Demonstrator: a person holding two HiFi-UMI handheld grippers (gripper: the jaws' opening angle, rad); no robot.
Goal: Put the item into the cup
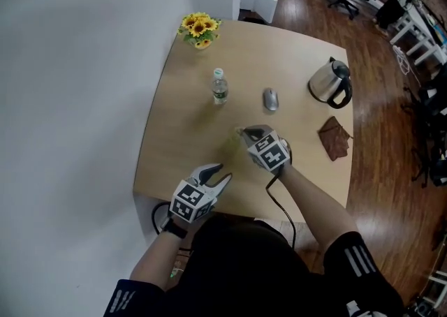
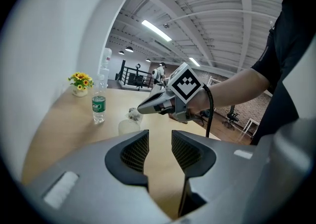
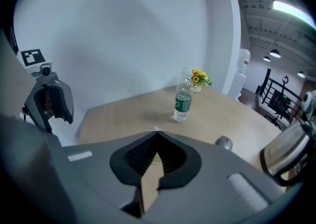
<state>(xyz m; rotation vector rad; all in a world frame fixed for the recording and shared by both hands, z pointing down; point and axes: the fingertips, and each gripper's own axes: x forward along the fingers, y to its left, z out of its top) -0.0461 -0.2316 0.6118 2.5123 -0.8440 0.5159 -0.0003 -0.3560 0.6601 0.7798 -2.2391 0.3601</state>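
Pale wood is making up the counter (image 1: 181, 148), which is butting against a white wall (image 1: 84, 99) on its left. At the far left corner a small pot of yellow flowers (image 1: 199, 29) is standing. Nearer the person, the left tongs (image 1: 222, 172) are hovering by the counter's front edge. Their jaws are standing apart, with only bare wood showing between them.

To their right and farther back, a water bottle (image 1: 220, 86) with a green label is standing upright. In front of the bottle, about mid-counter, a clear cup (image 2: 128, 127) is sitting upright. It is looking faint in the head view and plainer in the left gripper view.

The item (image 2: 132, 114), a small crumpled pale wad, is hanging just above the cup's mouth at the tips of the right tongs (image 1: 243, 131). Their jaws are pressing together on it, and a pale scrap is peeking out at their tips in the right gripper view. A black cable (image 1: 276, 193) is trailing back from those tongs along the person's forearm.

Just beyond the right tongs, a grey mouse (image 1: 270, 99) is lying to the right of the bottle. Farther right a steel kettle (image 1: 328, 82) with a black handle is standing. In front of it a brown crumpled cloth (image 1: 335, 138) is lying near the counter's right edge. Both are sitting well apart from the cup.
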